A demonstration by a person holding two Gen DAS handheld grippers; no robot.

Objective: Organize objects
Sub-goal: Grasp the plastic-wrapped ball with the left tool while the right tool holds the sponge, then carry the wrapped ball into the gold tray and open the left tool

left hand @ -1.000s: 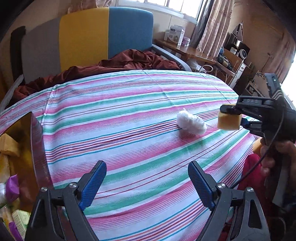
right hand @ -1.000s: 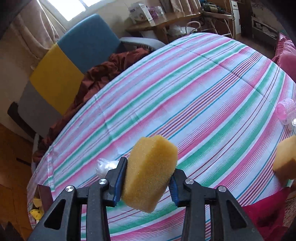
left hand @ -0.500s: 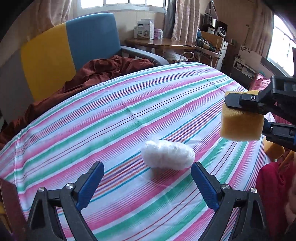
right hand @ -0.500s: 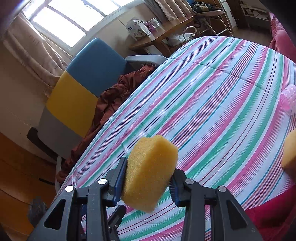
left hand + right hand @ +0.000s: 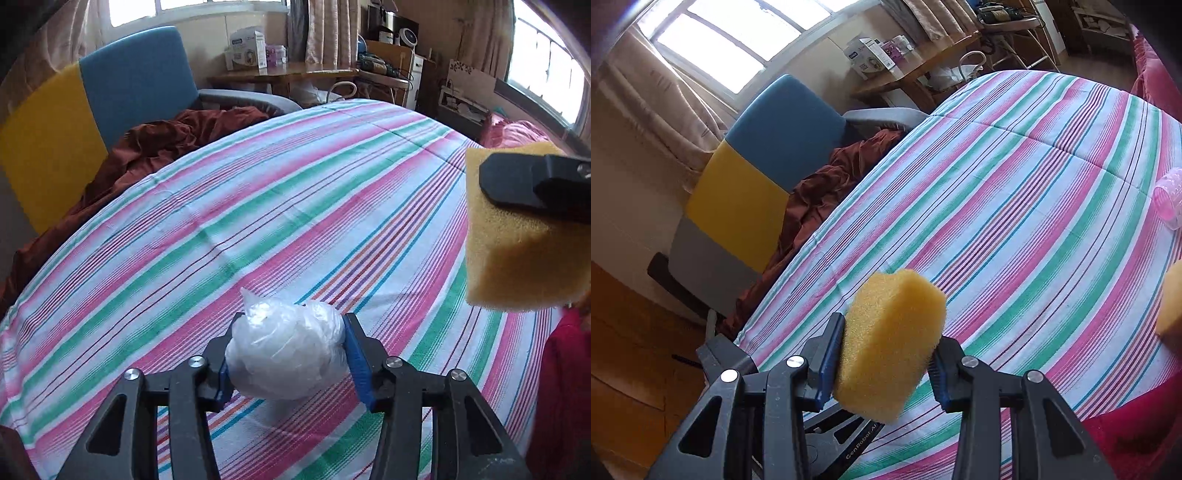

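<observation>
My left gripper (image 5: 286,356) is shut on a white crumpled plastic bag (image 5: 286,350), which rests on the striped bedspread (image 5: 295,206). My right gripper (image 5: 884,363) is shut on a yellow sponge (image 5: 888,343) and holds it in the air above the bed. The same sponge (image 5: 517,251) and one right finger show at the right edge of the left wrist view. Part of the left gripper's body shows below the sponge in the right wrist view.
A pink plastic roller (image 5: 1169,199) and another yellow sponge (image 5: 1171,299) lie at the bed's right edge. A blue, yellow and grey chair (image 5: 753,177) with a rust-brown cloth (image 5: 159,147) stands behind the bed. A wooden desk (image 5: 295,72) holds boxes.
My left gripper has moved forward to the white bag and shut on it; it was open before. My right gripper kept hold of the sponge and now sits closer to the left one.
</observation>
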